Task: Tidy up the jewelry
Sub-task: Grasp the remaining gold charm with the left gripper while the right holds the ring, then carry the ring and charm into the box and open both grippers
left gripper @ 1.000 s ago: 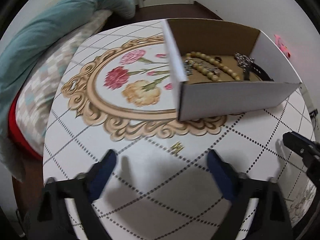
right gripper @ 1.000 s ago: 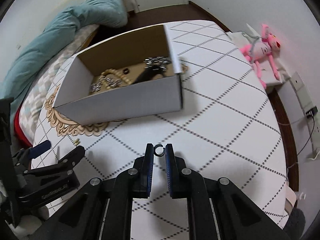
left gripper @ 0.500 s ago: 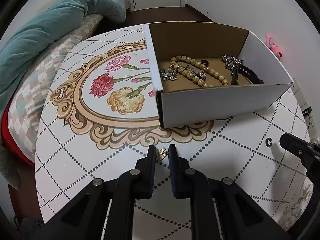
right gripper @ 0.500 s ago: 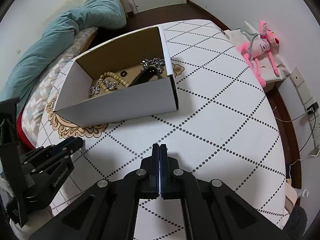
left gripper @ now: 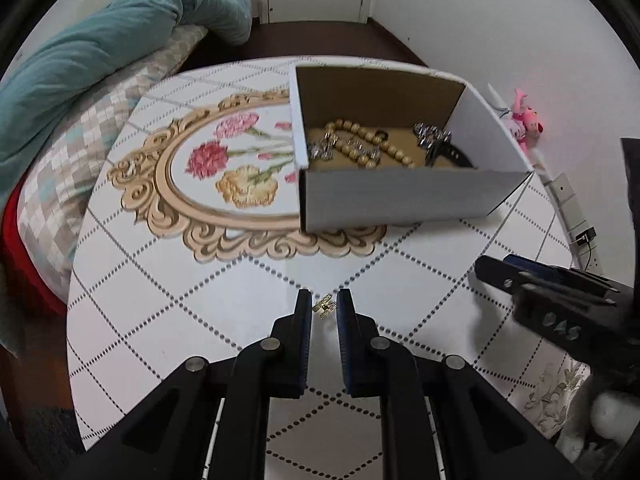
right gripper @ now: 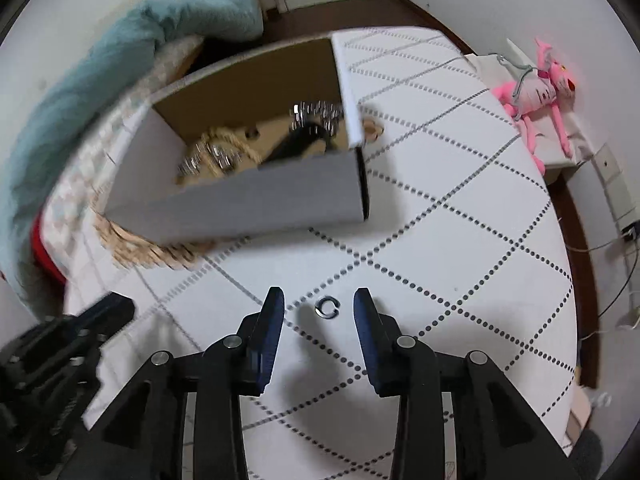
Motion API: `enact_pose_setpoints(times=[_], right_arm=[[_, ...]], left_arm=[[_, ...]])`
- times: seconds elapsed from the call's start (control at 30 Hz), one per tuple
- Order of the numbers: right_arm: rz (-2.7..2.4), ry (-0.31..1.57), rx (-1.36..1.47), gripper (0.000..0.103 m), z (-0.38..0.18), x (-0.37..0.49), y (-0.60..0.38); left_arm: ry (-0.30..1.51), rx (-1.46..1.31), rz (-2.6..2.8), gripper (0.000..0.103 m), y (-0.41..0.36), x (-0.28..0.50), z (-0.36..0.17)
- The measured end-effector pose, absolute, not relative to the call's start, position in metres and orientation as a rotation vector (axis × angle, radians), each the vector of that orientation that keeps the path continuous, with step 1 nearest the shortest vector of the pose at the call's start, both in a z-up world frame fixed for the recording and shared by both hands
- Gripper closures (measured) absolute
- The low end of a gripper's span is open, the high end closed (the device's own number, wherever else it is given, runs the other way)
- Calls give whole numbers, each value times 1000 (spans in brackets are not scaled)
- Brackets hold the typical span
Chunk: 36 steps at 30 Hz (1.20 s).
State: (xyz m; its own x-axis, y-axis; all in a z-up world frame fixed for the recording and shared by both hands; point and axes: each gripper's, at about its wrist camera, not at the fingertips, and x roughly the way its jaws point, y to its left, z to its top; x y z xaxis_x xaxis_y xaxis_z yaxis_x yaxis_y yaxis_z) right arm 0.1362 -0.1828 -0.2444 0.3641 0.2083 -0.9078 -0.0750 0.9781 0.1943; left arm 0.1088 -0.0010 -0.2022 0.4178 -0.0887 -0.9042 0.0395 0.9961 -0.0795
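Observation:
A white cardboard box (left gripper: 400, 196) stands on the round table and holds a wooden bead string (left gripper: 360, 148), silver pieces and a black strap. My left gripper (left gripper: 324, 306) is closed onto a small gold earring (left gripper: 325, 306), which sits between its blue pads above the table. My right gripper (right gripper: 319, 306) is open, its fingers on either side of a small silver open ring (right gripper: 327, 306) lying on the table. The box also shows in the right wrist view (right gripper: 248, 200).
The table (left gripper: 160, 300) has a dotted diamond pattern and a floral medallion (left gripper: 224, 176). A teal blanket (left gripper: 100, 56) and a checked cushion lie beyond its left edge. A pink plush toy (right gripper: 536, 88) sits at the right by the wall.
My left gripper closed on the gold earring and holds it. My right gripper opened, and the silver ring now lies on the table between its fingers. The right view swung quickly.

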Motion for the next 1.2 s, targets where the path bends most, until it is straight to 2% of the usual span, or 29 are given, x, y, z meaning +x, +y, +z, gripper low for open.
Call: enact_pose_setpoints(times=[0.07, 0.17, 0.33, 0.6, 0.7, 0.87, 0.93, 0.97, 1.0, 1.03, 1.07, 1.13, 1.2], right_arm=[[169, 1164, 73, 67, -248, 132, -175], [147, 1132, 6, 90, -249, 126, -167], [188, 1131, 105, 90, -237, 120, -176], [317, 1010, 295, 90, -143, 148, -196], [326, 1030, 283, 90, -133, 186, -193], [333, 1180, 197, 89, -148, 238, -176], [320, 1209, 168, 79, -153, 247, -174], [310, 1212, 151, 66, -154, 249, -175], [300, 1210, 144, 60, -154, 250, -176], [298, 1207, 147, 60, -153, 250, -179], [292, 1205, 144, 60, -153, 249, -180], [266, 1193, 120, 60, -149, 246, -182], [240, 1188, 101, 50, -147, 243, -185]], left_arm=[[1148, -49, -71, 93, 0, 108, -207], [1153, -48, -61, 93, 2, 107, -209], [1131, -75, -82, 93, 0, 104, -188], [1082, -178, -216, 93, -11, 155, -117], [1104, -186, -233, 93, -13, 195, -110], [1223, -184, -189, 90, -12, 235, -119], [1225, -156, -162, 81, -11, 241, -120], [1218, -147, -151, 65, -9, 241, -119], [1209, -139, -135, 45, -7, 241, -117], [1197, -142, -126, 39, -4, 241, -116], [1184, -141, -112, 35, -1, 240, -114], [1181, -127, -80, 34, 4, 236, -113], [1185, -123, -59, 34, 8, 233, -114]])
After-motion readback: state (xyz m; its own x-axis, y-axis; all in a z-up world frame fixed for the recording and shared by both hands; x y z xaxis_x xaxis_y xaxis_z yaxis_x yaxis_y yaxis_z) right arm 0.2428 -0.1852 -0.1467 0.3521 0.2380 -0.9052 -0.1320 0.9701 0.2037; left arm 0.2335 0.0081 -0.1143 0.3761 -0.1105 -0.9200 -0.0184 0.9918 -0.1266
